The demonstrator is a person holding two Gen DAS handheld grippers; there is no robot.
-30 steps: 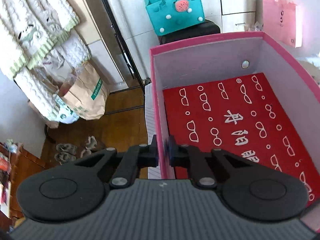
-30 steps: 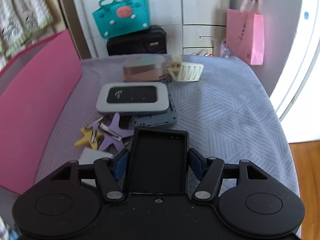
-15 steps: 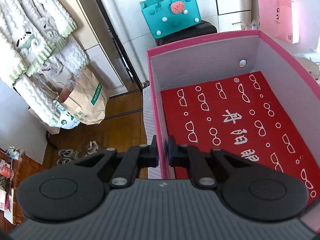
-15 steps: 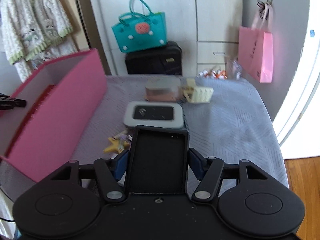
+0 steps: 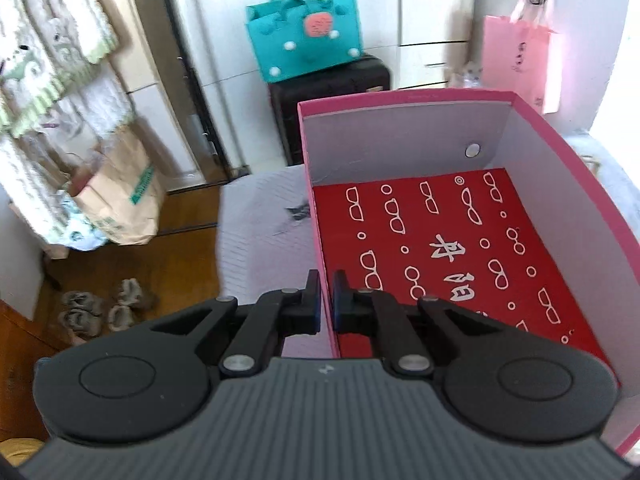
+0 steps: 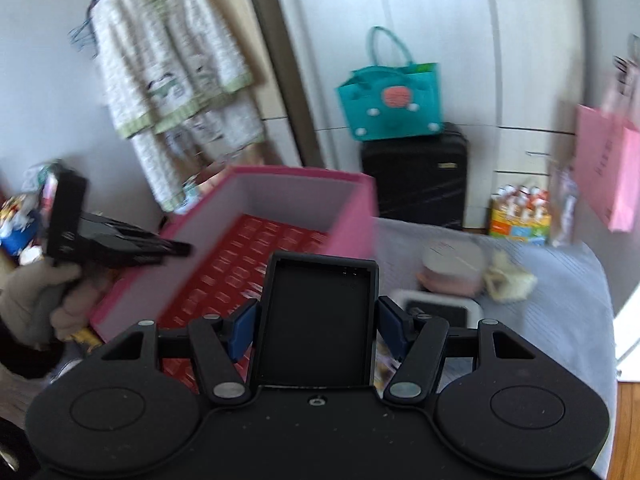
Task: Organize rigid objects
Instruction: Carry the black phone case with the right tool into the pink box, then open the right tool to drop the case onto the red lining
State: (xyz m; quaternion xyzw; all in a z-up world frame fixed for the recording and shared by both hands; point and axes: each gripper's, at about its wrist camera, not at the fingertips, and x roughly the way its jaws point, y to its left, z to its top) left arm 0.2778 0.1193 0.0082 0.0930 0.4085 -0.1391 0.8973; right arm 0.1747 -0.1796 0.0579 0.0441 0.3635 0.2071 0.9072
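A pink box [image 5: 568, 184] with a red glasses-print floor stands open on the grey bed; it also shows in the right wrist view [image 6: 320, 196]. My left gripper [image 5: 325, 300] is shut on the box's left wall, one finger on each side; from the right wrist view it shows at the box's left edge [image 6: 176, 249]. My right gripper [image 6: 316, 320] is shut on a black rectangular tray [image 6: 318, 320] and holds it above the box's near right corner. A white-and-black device [image 6: 440, 312], a pink case [image 6: 450, 270] and a cream item [image 6: 508, 278] lie on the bed beyond.
A teal bag [image 6: 390, 104] sits on a black suitcase [image 6: 416, 176] behind the bed. A pink bag [image 6: 608, 168] hangs at the right. Clothes [image 6: 172, 80] hang at the left. A paper bag [image 5: 120, 196] and slippers [image 5: 100, 308] are on the wooden floor.
My right gripper has lifted and swung left with the black tray, from over the bed's items to above the pink box. The left gripper keeps its hold on the box wall.
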